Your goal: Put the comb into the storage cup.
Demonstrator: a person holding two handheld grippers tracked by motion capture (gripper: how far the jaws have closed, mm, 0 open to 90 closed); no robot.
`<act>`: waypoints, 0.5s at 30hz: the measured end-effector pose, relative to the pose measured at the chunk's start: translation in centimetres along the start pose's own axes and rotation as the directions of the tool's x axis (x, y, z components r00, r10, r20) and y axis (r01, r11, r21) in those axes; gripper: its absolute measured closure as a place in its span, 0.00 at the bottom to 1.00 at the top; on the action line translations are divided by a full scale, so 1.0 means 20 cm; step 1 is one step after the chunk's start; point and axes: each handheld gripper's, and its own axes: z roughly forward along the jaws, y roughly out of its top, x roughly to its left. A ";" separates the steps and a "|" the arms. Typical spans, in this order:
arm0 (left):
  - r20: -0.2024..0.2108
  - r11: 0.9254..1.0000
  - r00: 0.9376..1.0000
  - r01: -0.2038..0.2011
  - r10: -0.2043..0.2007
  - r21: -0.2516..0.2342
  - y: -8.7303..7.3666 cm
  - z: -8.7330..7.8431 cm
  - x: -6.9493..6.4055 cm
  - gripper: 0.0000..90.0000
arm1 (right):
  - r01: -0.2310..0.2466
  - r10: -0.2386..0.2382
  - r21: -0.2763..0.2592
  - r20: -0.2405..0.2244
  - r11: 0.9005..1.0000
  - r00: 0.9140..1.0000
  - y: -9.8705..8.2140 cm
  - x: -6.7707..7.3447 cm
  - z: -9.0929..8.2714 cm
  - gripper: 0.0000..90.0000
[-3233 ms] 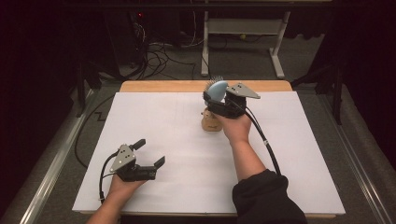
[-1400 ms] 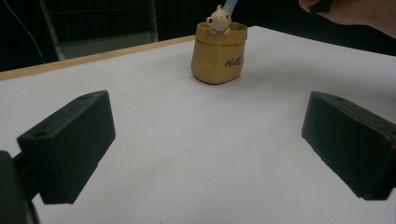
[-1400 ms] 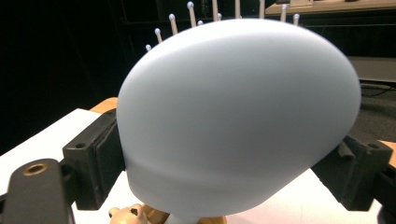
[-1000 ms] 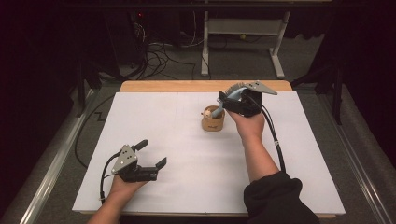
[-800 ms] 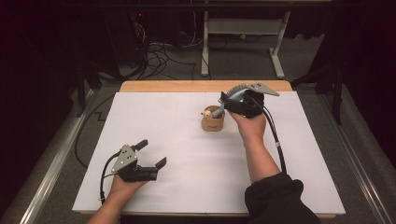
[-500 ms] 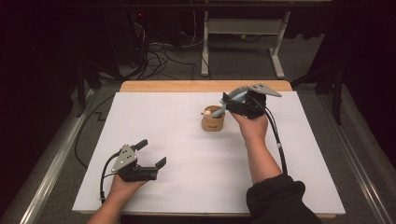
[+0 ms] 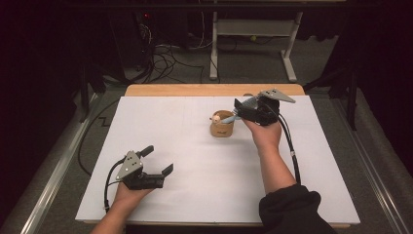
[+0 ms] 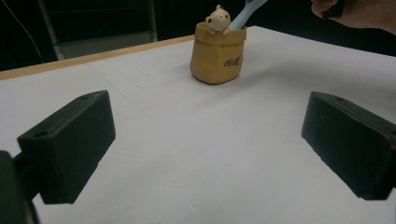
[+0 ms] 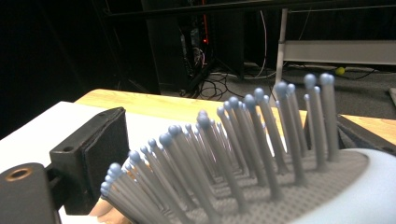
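- Hairbrush [image 9: 261, 154] sits clamped in the right gripper [image 7: 253, 111], whose jaws grip its pale blue head; in the right gripper view the grey bristles with blue tips stand upward just in front of the camera.
- Nearest the person, the left gripper [image 7: 155, 162] rests low on the white table cover [image 7: 195, 161] at the near left, jaws spread wide and holding nothing, well apart from the other things.
- In the left gripper view its two black jaws frame bare white surface, with the cup farther off between them.
- Farther out, the tan cup [image 7: 222, 124] stands upright near the middle of the cover, a small animal figure [image 8: 218, 18] perched on its rim.
- The brush's blue handle [image 7: 230, 118] slants down into the cup's mouth beside that figure, while the right gripper hangs just to the cup's right, above the cover.
- Beyond the cover lies the table's wooden edge [image 7: 195, 89], then cables [image 7: 165, 53] on the dark floor.
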 end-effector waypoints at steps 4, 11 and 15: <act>-0.001 1.000 1.000 -0.002 0.002 -0.001 0.00 0.00 0.00 0.04 | 0.011 -0.011 -0.005 -0.001 1.000 1.000 -0.01 0.00 -0.01 0.10; 0.002 1.000 1.000 -0.004 0.004 0.000 0.00 0.00 0.00 0.04 | 0.016 -0.016 0.001 0.004 1.000 1.000 -0.02 -0.01 -0.02 0.10; 0.002 1.000 1.000 -0.002 0.002 0.000 0.00 0.01 -0.01 0.04 | 0.023 -0.023 0.002 0.004 1.000 1.000 -0.02 -0.02 -0.04 0.10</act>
